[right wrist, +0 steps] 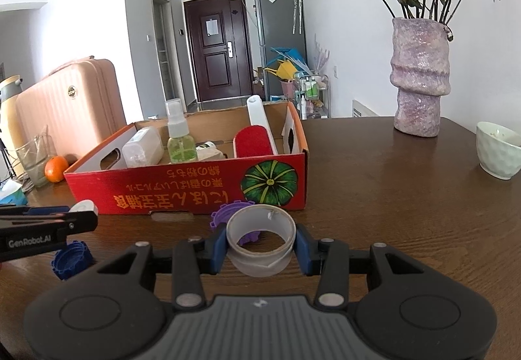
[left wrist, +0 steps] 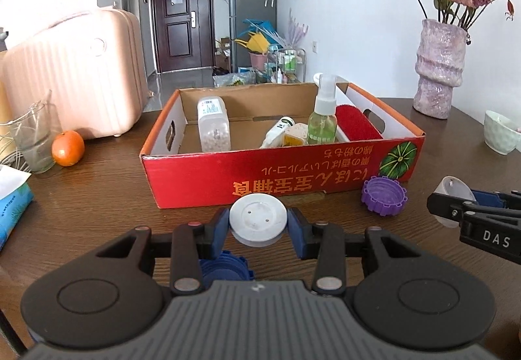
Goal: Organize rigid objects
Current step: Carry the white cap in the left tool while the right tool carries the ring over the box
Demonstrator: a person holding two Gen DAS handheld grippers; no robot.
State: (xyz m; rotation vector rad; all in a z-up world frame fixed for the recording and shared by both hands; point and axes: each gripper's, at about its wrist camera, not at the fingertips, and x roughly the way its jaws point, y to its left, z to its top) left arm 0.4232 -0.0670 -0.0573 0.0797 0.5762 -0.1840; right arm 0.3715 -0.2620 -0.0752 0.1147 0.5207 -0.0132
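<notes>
Carrying a round white cap (left wrist: 258, 219) pinched between its blue pads, the left gripper (left wrist: 258, 223) could clip the near wall of the red box (left wrist: 283, 177) just ahead, while the right gripper (right wrist: 260, 246), clamped on a tape roll (right wrist: 260, 241), may let that smooth ring slip.

The right claw (right wrist: 260, 249) gripped a roll of clear tape (right wrist: 260, 241) just before the red cardboard box (right wrist: 195, 194) on the worktop (right wrist: 390, 197), a purple cap (right wrist: 217, 217) behind the roll, a blue cap (right wrist: 72, 259) left of it.
</notes>
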